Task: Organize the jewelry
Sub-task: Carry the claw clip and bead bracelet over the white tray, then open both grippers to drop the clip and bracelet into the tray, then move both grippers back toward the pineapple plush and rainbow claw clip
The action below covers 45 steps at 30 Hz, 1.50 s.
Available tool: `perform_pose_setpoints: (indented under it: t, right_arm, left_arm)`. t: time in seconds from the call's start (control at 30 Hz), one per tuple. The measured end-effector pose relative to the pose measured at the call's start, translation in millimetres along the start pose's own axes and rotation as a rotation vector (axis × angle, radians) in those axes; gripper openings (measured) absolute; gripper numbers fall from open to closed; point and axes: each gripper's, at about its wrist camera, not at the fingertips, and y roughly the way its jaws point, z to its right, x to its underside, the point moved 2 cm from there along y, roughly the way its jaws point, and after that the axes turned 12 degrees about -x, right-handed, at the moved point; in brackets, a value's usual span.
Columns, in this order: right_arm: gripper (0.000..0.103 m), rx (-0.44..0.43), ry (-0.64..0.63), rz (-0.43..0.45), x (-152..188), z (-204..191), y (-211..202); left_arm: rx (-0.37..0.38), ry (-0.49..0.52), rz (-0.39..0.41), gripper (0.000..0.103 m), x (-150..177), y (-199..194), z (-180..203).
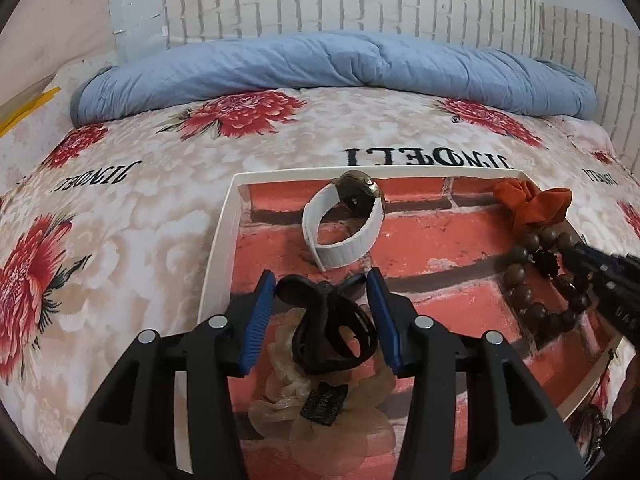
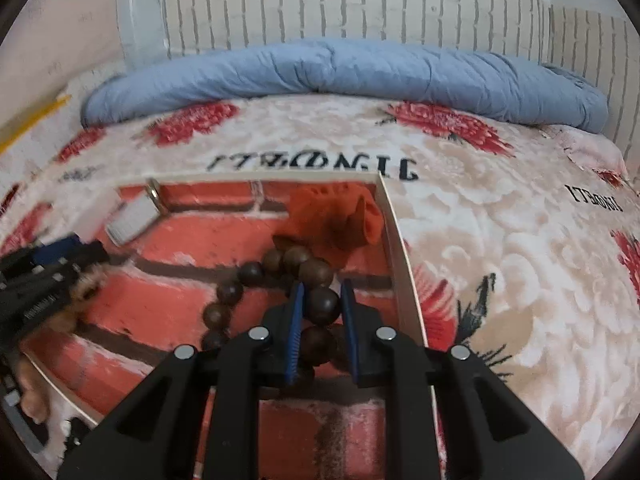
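Both grippers work inside the brick-lined tray (image 1: pixel 224 240) on the bed. My left gripper (image 1: pixel 322 316) holds its jaws open around the black hair tie (image 1: pixel 332 332), not pinching it. My right gripper (image 2: pixel 322 312) has its jaws closed on the wooden bead bracelet (image 2: pixel 320 300) near the tray's right wall. I judge the step a pickup — next, lift gently, clear of the orange scrunchie (image 2: pixel 332 220).

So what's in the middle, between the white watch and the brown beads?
Only bare red brick-print tray floor lies between the white watch and the brown bead bracelet; nothing else sits in that stretch. The left wrist view shows it best.
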Motion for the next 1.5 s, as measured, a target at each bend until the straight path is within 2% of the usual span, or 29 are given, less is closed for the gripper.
perform_pose_setpoints:
  t: [0.23,0.33,0.47,0.5,0.53,0.67,0.73,0.8,0.9,1.03,1.17,1.37,1.5]
  right_arm:
    - [0.019,0.027,0.004,-0.027,4.1,4.2,6.4]
    - [0.02,0.032,-0.003,-0.027,3.9,2.2,5.9]
    - [0.022,0.014,0.021,-0.014,2.2,2.5,-0.8]
    - [0.031,0.007,0.024,-0.008,1.7,2.8,-4.4]
    - [0.042,0.002,0.03,0.002,1.2,2.5,-8.6]
    - [0.057,-0.004,0.034,0.041,0.9,2.9,-26.5]
    - [0.076,-0.01,0.043,0.075,1.5,3.3,-39.9]
    - [0.083,-0.012,0.055,0.111,2.4,3.2,-57.9]
    - [0.091,-0.033,0.069,0.147,7.0,3.5,-84.3]
    - [0.095,-0.046,0.084,0.133,24.9,8.8,-110.7]
    - [0.099,-0.016,0.09,0.118,43.5,20.5,-134.5]
    - [0.099,0.104,0.11,0.085,72.1,42.8,-160.1]
    - [0.099,0.175,0.116,0.08,95.4,53.4,-172.6]
  left_arm:
    - [-0.015,0.011,0.005,0.047,1.9,-0.7,2.1]
    - [-0.015,0.008,0.004,0.05,1.8,-0.8,1.5]
    - [-0.017,0.004,0.021,0.065,1.0,-5.8,-0.7]
    - [-0.016,0.0,0.027,0.073,1.3,-8.2,-1.7]
    - [-0.018,-0.008,0.036,0.076,1.6,-11.8,-2.9]
    - [-0.014,-0.016,0.064,0.087,4.3,-30.0,-5.8]
    - [-0.017,-0.025,0.085,0.093,6.2,-44.8,-8.8]
    - [-0.023,-0.025,0.104,0.098,7.7,-59.3,-9.8]
    - [-0.034,-0.027,0.123,0.098,10.9,-80.8,-13.0]
    - [-0.044,-0.06,0.11,0.098,20.6,-102.6,-22.1]
    - [-0.091,-0.078,0.117,0.098,38.5,-129.8,-33.5]
    - [-0.062,-0.082,0.137,0.098,62.8,-168.8,-41.4]
    - [-0.067,-0.047,0.131,0.098,83.1,-184.5,-35.1]
